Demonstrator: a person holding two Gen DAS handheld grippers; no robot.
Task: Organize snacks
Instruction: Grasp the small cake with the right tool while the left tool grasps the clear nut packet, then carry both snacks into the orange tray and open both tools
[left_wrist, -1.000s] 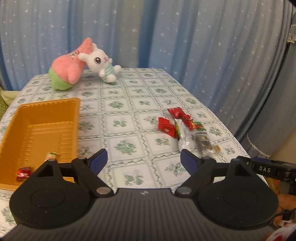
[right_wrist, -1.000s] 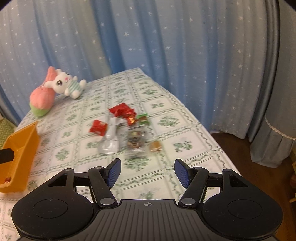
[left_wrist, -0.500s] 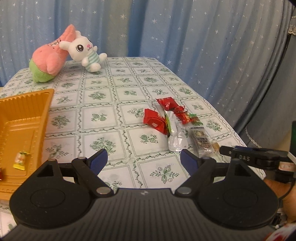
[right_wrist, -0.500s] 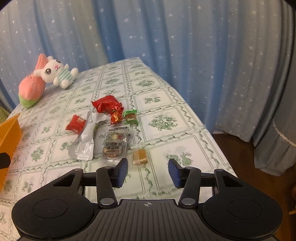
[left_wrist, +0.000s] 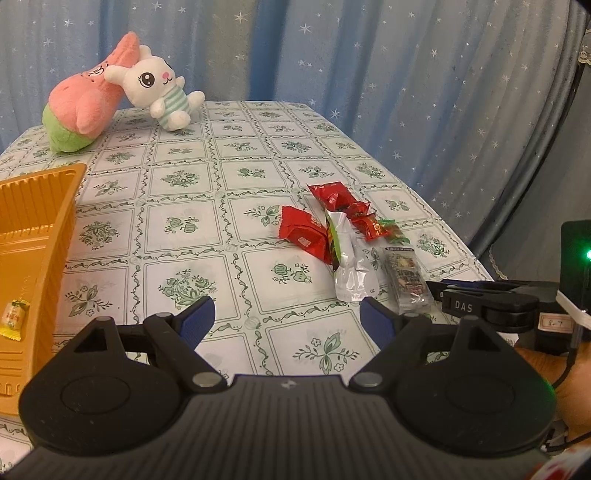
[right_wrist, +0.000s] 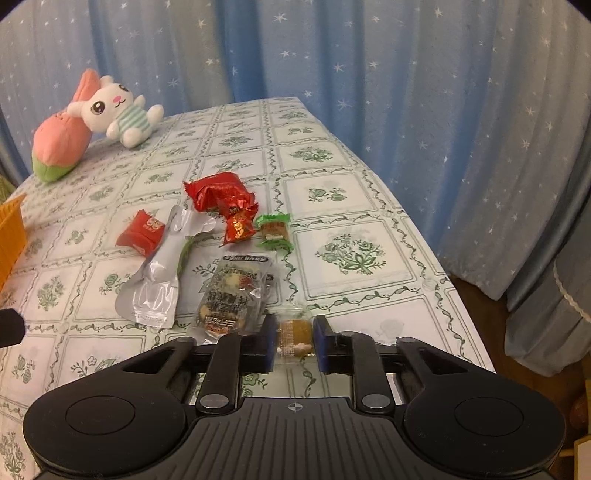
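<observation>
Since a second ago our right gripper (right_wrist: 294, 341) has dropped toward the near edge of the snack pile and narrowed its jaws from wide apart to a small gap around the brown candy (right_wrist: 294, 329), low in the centre of the right view. Both pads sit just beside the wrapper; we cannot tell whether they press it yet, and it looks to be lying on the worktop (right_wrist: 354, 206) rather than lifted.

Our left gripper (left_wrist: 286, 322) has jaws wide apart and empty, hovering over bare cloth at the lower middle of its frame.

Outward from the candy, the pile lies mid-frame: a clear packet (right_wrist: 231, 295) just left of it, a silver pouch (right_wrist: 155, 280), a green sweet (right_wrist: 273, 232), and three red wrappers (right_wrist: 216, 192) beyond.

At the left edge of the left view the orange tray (left_wrist: 35, 236) holds one yellow sweet (left_wrist: 14, 318) that we can see. We judge the job barely begun: nearly the whole pile remains to be moved across.
</observation>
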